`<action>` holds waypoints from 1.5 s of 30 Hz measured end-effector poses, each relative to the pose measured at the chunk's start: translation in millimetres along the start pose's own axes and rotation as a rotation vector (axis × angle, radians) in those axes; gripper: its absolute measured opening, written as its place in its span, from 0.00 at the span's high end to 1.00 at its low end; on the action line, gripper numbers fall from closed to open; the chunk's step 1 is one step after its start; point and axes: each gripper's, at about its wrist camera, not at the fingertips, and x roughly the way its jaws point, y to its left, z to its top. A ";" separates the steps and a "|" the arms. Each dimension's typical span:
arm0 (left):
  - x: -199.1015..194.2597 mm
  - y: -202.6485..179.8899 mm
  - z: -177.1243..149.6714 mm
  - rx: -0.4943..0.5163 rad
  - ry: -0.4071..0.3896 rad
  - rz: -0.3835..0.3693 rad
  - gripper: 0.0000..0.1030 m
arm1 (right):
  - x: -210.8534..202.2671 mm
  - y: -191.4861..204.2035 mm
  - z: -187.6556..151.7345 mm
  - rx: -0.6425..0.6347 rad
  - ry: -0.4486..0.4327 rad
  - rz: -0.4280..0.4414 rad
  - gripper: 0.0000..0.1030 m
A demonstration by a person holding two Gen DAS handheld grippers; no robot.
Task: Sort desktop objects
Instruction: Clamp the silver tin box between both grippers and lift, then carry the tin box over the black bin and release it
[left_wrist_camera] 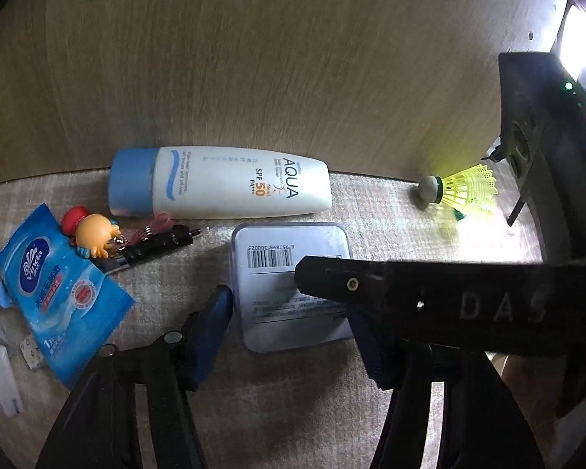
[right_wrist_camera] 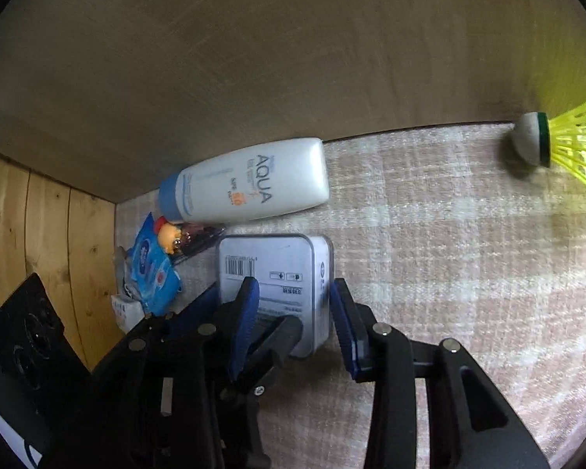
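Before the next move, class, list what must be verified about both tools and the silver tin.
1. Silver tin sits between the left tool's fingers: ok.
2. Left tool firmly clamped on the tin: cannot tell.
3. Right tool clear of the tin: not ok, one finger crosses over its face.
4. Sunscreen bottle apart from the tin: ok.
5. Shuttlecock well off to the side: ok.

Dim fisheye views (edges curved), glare blazing from the right wrist view's upper right.
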 end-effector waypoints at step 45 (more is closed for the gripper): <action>-67.9 -441.5 -172.2 0.658 0.077 -0.309 0.49 | -331.5 -275.5 -285.2 0.427 -0.435 -0.213 0.64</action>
